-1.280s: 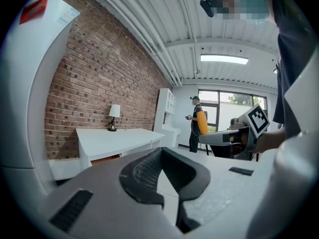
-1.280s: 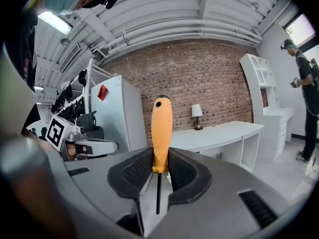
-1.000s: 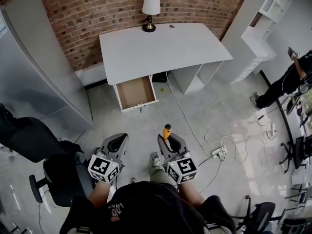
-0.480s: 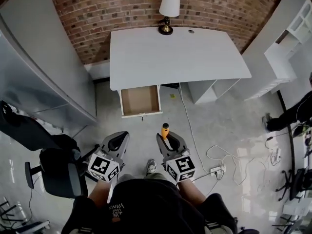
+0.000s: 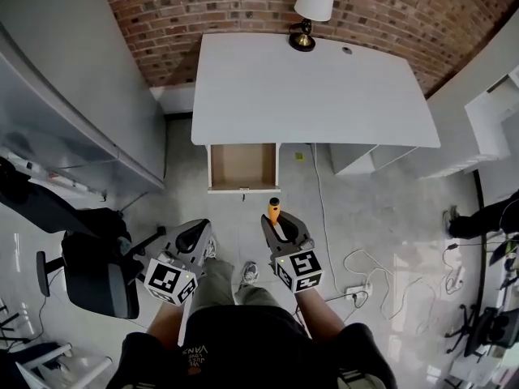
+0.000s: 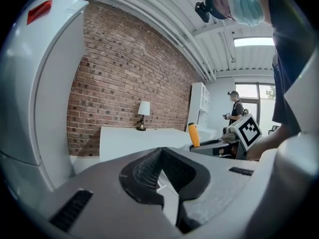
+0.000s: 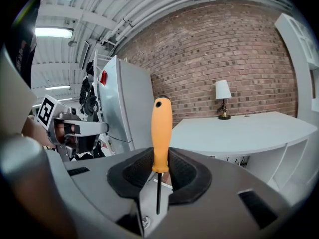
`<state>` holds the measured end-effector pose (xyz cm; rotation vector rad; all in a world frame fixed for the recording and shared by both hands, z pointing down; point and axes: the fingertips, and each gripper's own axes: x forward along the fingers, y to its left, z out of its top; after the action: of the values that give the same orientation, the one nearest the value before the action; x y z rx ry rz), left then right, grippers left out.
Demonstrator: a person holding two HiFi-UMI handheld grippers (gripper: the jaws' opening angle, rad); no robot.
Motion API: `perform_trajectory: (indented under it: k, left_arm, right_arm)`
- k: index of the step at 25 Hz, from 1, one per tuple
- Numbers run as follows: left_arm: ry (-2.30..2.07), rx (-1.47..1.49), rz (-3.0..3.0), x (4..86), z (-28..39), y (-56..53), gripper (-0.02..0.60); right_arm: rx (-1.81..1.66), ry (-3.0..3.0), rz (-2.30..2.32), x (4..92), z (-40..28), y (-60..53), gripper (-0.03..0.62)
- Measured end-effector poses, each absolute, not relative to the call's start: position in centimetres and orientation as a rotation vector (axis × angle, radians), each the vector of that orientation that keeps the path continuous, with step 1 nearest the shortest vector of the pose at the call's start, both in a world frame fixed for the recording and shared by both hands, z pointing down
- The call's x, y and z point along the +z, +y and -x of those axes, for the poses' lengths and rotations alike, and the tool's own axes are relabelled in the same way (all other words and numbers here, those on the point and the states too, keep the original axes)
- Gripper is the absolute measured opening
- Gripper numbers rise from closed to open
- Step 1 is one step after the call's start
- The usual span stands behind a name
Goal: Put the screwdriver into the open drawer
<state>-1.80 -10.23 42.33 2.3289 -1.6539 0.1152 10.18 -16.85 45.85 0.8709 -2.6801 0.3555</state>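
The screwdriver [image 5: 274, 210] has an orange handle and a thin dark shaft. My right gripper [image 5: 278, 224] is shut on it, and in the right gripper view the handle [image 7: 162, 133] stands upright between the black pads. The open drawer [image 5: 242, 167] hangs out of the front of the white desk [image 5: 316, 87], its brown inside bare, a short way ahead of both grippers. My left gripper [image 5: 199, 235] is level with the right one, to its left, shut with nothing in it [image 6: 159, 156]. In the left gripper view the screwdriver handle [image 6: 193, 134] shows at the right.
A lamp [image 5: 312, 6] stands at the desk's back edge against the brick wall. A grey cabinet [image 5: 73, 79] and a black office chair [image 5: 93, 274] are on the left. Cables [image 5: 365, 266] lie on the floor at the right, near a white shelf unit [image 5: 495, 112].
Both grippers have come forward towards the desk, and the drawer now lies closer ahead of them. The right gripper has kept hold of the screwdriver; the left stays shut.
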Motion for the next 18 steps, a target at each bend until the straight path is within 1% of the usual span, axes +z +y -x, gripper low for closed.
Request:
perform_trajectory:
  k: [11, 18]
  left_arm:
    - [-1.622, 0.123, -2.287, 47.6, 8.4, -14.6, 0.006]
    - [-1.582, 0.097, -2.276, 51.2, 10.6, -17.2, 0.006]
  right_arm:
    - [0.356, -2.592, -0.845, 53.8, -2.4, -23.4, 0.081]
    - [0.335, -2.445, -0.805, 61.2, 0.7, -27.7, 0.081]
